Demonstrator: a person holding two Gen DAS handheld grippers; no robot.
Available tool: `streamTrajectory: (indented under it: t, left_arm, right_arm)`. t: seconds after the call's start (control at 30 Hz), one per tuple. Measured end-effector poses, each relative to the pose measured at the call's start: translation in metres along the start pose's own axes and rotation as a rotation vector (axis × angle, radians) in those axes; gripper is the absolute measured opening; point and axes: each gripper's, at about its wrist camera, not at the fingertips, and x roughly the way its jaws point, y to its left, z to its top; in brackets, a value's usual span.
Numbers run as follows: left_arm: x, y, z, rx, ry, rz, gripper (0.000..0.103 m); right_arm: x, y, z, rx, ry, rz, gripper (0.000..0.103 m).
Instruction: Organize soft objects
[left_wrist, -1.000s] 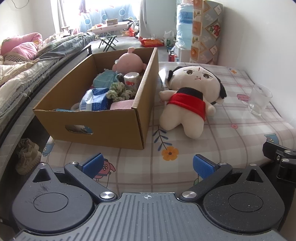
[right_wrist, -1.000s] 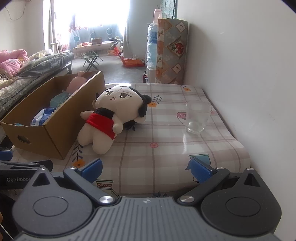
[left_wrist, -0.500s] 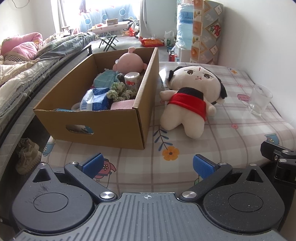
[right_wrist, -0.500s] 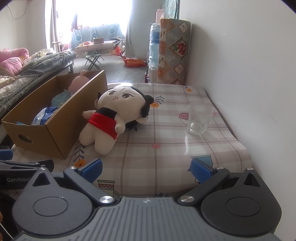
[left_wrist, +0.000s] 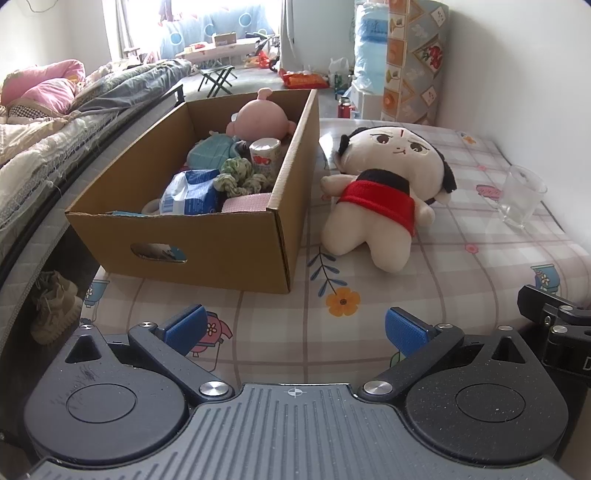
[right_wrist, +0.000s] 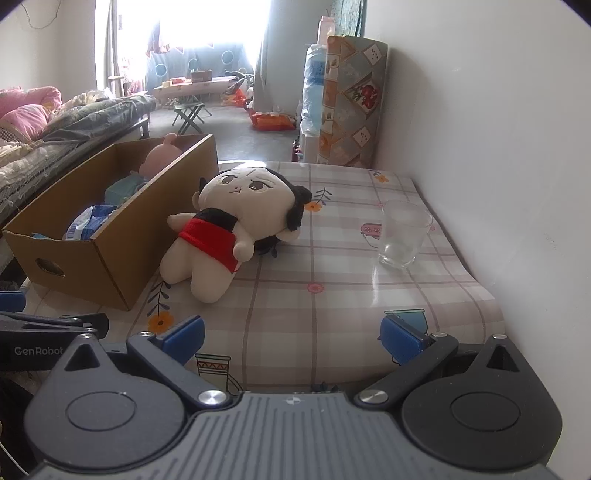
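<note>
- At far left in the left wrist view, a bed (left_wrist: 44, 147) piled with quilts and pink pillows runs along the table; shoes (left_wrist: 55, 306) sit on the floor below it.
- Next comes an open cardboard box (left_wrist: 207, 236) on the table's left side, a hand hole cut in its near wall.
- Inside the box lie a pink plush (left_wrist: 260, 120) at the far end, a teal soft item (left_wrist: 212, 153), a can with a strawberry label (left_wrist: 264, 157), a green knitted piece (left_wrist: 240, 179), a blue-and-white pack (left_wrist: 190, 194) and a pink cloth (left_wrist: 245, 203) against the near wall.
- Just right of the box, the doll (left_wrist: 380, 192) lies on its back on the tablecloth (left_wrist: 461, 280): cream body, red top, black hair, head towards the far end, one arm touching or almost touching the box wall.
- Further right, well apart from the doll, an empty clear glass (left_wrist: 521, 199) stands upright near the wall.
- The left gripper (left_wrist: 293, 330) hovers over the table's near edge, its blue pads spread wide, nothing between them.
- The right gripper (right_wrist: 291, 334) sits beside it, further right, also spread wide and empty; from its camera the doll (right_wrist: 236, 225) is ahead and left, the glass (right_wrist: 404, 234) ahead and right.
- Each gripper's black body shows at the edge of the other's view.
</note>
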Motion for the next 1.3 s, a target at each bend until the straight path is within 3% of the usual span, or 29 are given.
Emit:
streamTrajectory:
  t: [1.3]
  left_arm:
    - [0.004, 0.005, -0.003, -0.001, 0.014, 0.003, 0.103]
  right_arm:
    - [0.008, 0.015, -0.004, -0.07, 0.028, 0.012, 0.103]
